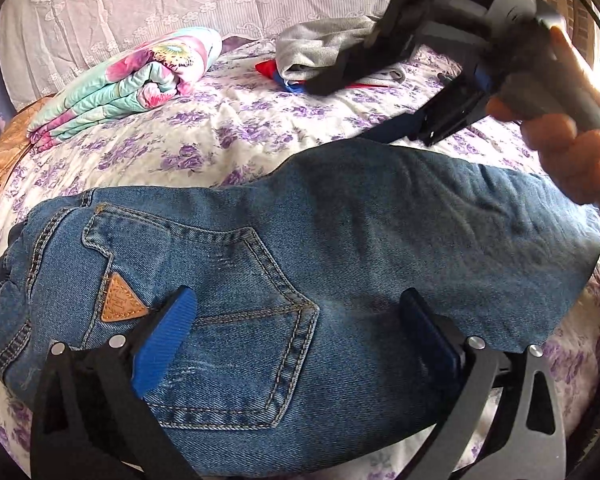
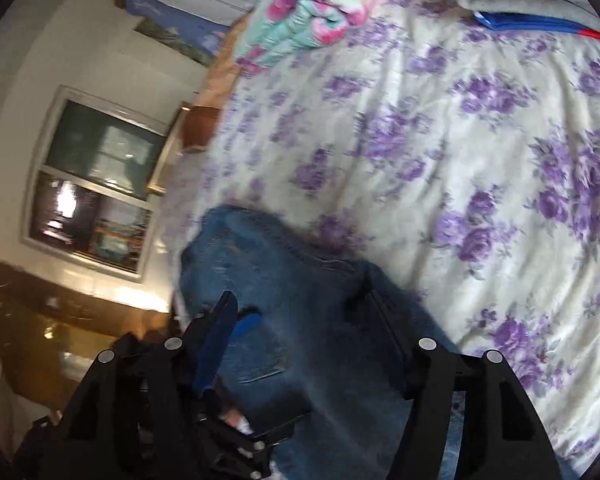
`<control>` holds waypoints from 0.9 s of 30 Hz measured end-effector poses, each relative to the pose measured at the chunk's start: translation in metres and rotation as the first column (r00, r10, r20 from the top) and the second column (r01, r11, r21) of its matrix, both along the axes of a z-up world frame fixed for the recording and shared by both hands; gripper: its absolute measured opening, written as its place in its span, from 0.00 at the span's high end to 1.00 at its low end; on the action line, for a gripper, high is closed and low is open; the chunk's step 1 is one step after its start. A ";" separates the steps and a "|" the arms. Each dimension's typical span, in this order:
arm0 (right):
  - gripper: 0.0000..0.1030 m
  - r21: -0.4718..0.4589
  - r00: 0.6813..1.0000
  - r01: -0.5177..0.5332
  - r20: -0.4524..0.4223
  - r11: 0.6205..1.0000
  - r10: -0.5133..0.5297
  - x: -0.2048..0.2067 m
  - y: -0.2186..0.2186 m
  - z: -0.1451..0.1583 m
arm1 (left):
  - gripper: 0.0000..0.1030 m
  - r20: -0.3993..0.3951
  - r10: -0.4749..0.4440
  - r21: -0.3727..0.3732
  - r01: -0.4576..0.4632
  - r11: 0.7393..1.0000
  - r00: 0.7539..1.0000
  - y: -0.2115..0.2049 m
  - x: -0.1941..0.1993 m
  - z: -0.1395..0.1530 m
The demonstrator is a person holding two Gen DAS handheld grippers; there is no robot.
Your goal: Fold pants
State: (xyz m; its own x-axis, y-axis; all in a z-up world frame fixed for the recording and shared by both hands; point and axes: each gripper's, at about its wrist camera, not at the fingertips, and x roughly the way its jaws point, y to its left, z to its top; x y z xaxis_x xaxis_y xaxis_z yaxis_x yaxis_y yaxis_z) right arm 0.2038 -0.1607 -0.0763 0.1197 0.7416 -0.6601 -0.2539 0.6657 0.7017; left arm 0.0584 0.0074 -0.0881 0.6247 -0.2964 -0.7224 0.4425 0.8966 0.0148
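Note:
Blue denim jeans (image 1: pixel 320 264) lie folded in a compact bundle on the bed, back pocket with a tan triangular patch (image 1: pixel 120 300) facing up. My left gripper (image 1: pixel 300 320) is open, its blue pads spread just above the pocket area, holding nothing. My right gripper (image 2: pixel 300 312) is open over the same jeans (image 2: pixel 300 280), fingers spread wide and empty. In the left wrist view the right gripper (image 1: pixel 440 120) hangs in a hand above the far edge of the jeans.
The bed has a white sheet with purple flowers (image 1: pixel 220 128). A folded floral quilt (image 1: pixel 132 80) lies at the back left, a pile of grey, red and blue clothes (image 1: pixel 320 56) at the back. The bed edge, a window (image 2: pixel 96 184) and dark furniture show left in the right wrist view.

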 end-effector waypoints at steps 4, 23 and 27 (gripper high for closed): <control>0.57 0.021 0.996 -0.012 -0.091 1.000 0.013 0.011 0.016 -0.023 | 0.05 0.003 0.003 -0.006 -0.003 1.000 1.000 0.001 -0.001 0.000; 1.00 -0.187 0.982 0.150 0.142 0.971 -0.125 -0.044 0.026 -0.025 | 0.05 0.265 0.221 0.078 -0.249 0.965 0.939 0.026 -0.034 0.047; 0.96 -0.040 0.974 0.209 0.097 0.977 -0.205 -0.047 0.004 -0.039 | 0.04 0.086 0.349 0.144 -0.358 0.923 0.933 0.071 0.009 0.015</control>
State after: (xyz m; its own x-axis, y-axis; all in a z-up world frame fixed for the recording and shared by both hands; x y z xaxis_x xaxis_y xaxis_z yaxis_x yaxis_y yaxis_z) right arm 0.1571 -0.1569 -0.1151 0.3290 0.6611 -0.6743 -0.1688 0.7437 0.6468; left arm 0.0670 0.0788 -0.0731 0.7105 0.0636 -0.7008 0.0917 0.9790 0.1818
